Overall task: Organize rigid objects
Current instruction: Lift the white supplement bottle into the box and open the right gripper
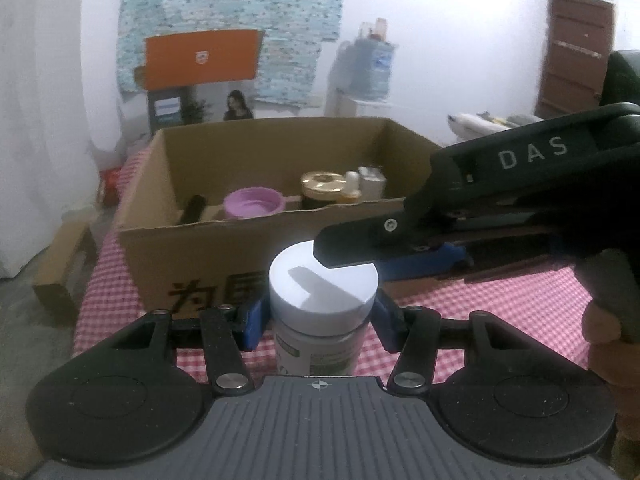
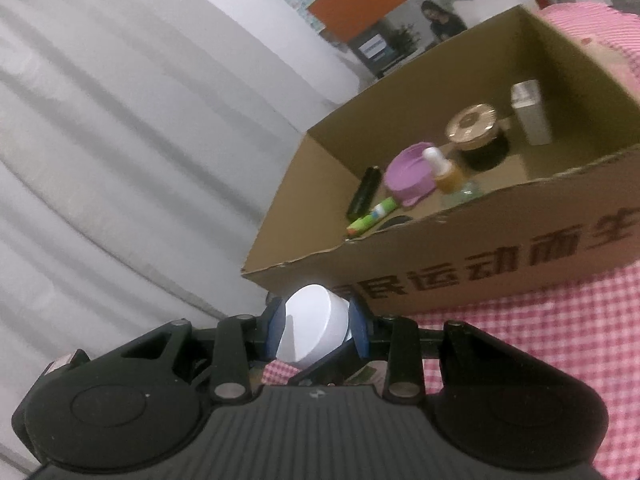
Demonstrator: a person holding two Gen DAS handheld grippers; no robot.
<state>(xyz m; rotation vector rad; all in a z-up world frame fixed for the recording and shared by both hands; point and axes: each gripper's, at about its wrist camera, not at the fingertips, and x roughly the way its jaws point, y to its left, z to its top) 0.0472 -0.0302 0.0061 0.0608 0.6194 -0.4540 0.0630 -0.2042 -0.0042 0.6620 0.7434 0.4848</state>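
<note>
- Ref. landmark: cardboard box (image 1: 224, 264) on the checked cloth (image 1: 500, 304). All positions below are given rel. to it.
- Item in hand: white-capped jar (image 1: 322, 308), upright, just in front of the box's near wall and not yet inside.
- Left gripper (image 1: 320, 320): blue pads pinch the jar below its cap, one on each side. Grip looks square.
- Right gripper (image 2: 318, 334): pads clamp the white cap from the sides — it comes in from the jar's right, across the box front. Both tools are on the same jar.
- Judged step: carry the jar over the near wall, set it down inside.
- Lift the base clear of the near wall's torn rim before moving fwd — a snag there would tip the jar.
- Keep both tools moving together; if one leads, the cap may twist or the jar may tilt.
- Target spot: bare floor inside the box. Free floor can't be confirmed from either view.
- Avoid the purple lid (image 2: 408, 178), gold-lidded jar (image 2: 474, 124), dropper bottle (image 2: 444, 168) and black tube (image 2: 364, 192) already in there.
- Release only once the base sits flat.
</note>
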